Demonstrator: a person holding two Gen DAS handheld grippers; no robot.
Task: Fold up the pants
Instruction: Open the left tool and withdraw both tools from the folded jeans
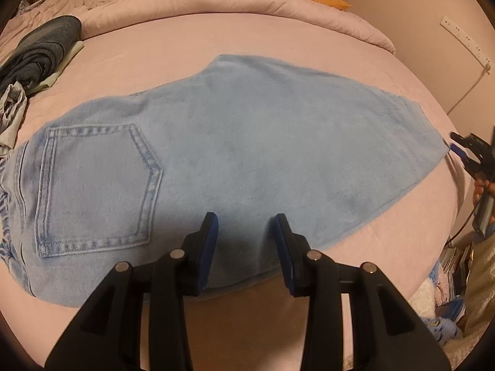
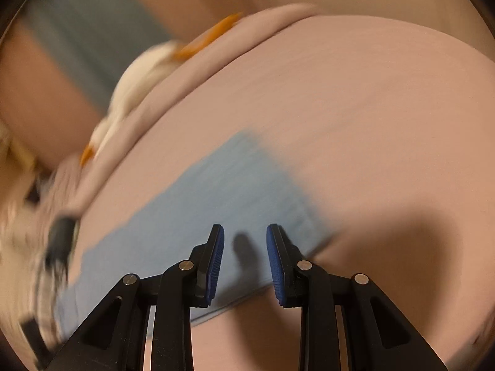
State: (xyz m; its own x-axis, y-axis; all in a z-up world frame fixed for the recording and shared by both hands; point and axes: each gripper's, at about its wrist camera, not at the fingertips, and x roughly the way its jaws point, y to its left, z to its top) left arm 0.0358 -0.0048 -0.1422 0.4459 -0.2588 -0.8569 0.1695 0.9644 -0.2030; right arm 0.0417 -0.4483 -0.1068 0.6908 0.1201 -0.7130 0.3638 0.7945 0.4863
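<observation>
Left tongs (image 1: pixel 246 221): parted, empty, held over near edge of jeans (image 1: pixel 216 154) | Right tongs (image 2: pixel 245 232): parted, empty, blurred, above leg end | Jeans: spread flat on bed (image 1: pixel 278 31) beyond both | Risk: only the top layer may be pinched, skewing the fold

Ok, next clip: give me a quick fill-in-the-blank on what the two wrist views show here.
1. The pants lying on the bed are light ____ denim.
2. The left gripper has ____ between its open jaws.
3. The back pocket sits toward the ____ side of the left wrist view.
4. The right gripper stands open above the pants' ____ end.

Missing words: blue; nothing; left; hem
</observation>
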